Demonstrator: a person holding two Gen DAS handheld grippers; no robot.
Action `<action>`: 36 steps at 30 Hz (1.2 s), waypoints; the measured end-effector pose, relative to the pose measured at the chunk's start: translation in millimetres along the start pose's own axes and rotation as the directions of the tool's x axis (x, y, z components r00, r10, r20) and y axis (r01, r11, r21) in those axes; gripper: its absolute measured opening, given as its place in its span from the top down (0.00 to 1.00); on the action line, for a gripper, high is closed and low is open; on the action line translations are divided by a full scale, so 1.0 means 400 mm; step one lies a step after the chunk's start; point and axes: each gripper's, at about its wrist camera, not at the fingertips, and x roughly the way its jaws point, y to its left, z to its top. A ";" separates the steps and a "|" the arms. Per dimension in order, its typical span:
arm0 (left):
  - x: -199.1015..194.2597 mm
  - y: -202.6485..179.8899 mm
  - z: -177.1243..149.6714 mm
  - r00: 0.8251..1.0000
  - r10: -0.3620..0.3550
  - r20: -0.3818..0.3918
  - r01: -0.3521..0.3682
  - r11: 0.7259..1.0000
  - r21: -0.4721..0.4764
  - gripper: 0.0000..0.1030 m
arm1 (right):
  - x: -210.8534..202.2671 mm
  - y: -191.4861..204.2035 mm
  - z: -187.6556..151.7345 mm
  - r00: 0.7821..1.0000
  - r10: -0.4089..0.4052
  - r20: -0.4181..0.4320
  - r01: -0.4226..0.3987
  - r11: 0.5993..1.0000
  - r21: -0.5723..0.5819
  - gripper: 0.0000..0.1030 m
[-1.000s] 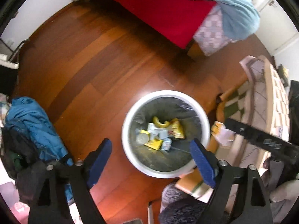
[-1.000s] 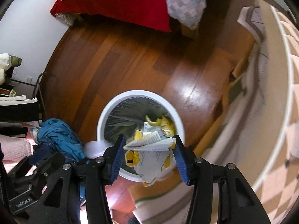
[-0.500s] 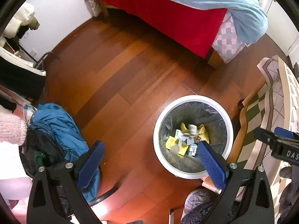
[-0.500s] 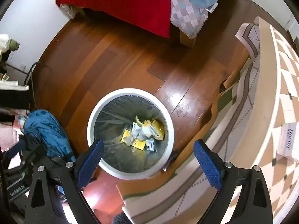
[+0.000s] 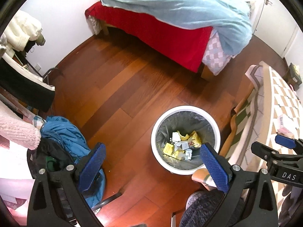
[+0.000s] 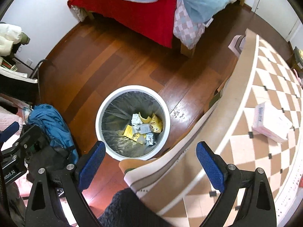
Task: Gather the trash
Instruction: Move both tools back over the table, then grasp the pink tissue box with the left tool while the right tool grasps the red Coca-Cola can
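A white round trash bin with a clear liner stands on the wooden floor; it also shows in the right wrist view. Yellow wrappers and crumpled paper trash lie at its bottom, also seen in the right wrist view. My left gripper is open and empty, high above the floor left of the bin. My right gripper is open and empty, above the bin's near edge and the table edge. The right gripper's tip shows at the right in the left wrist view.
A table with a checkered cloth stands at the right, a white and pink packet on it. A bed with red sheet and blue blanket is at the back. A blue jacket lies on a chair at the left.
My right gripper opened and the paper trash it held dropped into the bin. Both grippers rose away from the bin, which now looks smaller.
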 end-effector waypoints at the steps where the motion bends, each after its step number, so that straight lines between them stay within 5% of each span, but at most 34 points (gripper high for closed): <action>1: -0.016 -0.003 -0.002 1.000 -0.003 0.008 0.003 1.000 0.002 0.02 | -0.016 0.002 -0.004 1.000 0.005 0.007 -0.005 1.000 0.002 0.05; 14: -0.252 -0.071 -0.031 0.988 -0.037 0.148 0.027 0.997 0.069 0.02 | -0.274 -0.043 -0.111 0.980 0.096 0.176 -0.107 0.993 0.052 0.05; 17: -0.270 -0.128 -0.039 0.985 -0.059 0.165 0.044 0.995 0.091 0.02 | -0.314 -0.092 -0.149 0.970 0.107 0.216 -0.134 0.985 0.111 0.05; 22: -0.232 -0.288 -0.075 0.983 -0.116 0.139 0.095 0.984 0.152 0.01 | -0.353 -0.275 -0.258 0.962 0.010 0.272 -0.092 0.953 0.290 0.05; 29: -0.124 -0.643 -0.157 0.978 -0.206 0.029 0.186 0.930 0.316 0.00 | -0.373 -0.672 -0.480 0.944 -0.251 0.214 0.076 0.798 0.598 0.05; 36: -0.022 -0.969 -0.223 0.980 -0.199 -0.021 0.187 0.876 0.445 0.00 | -0.406 -1.027 -0.633 0.860 -0.482 0.170 0.193 0.613 0.766 0.05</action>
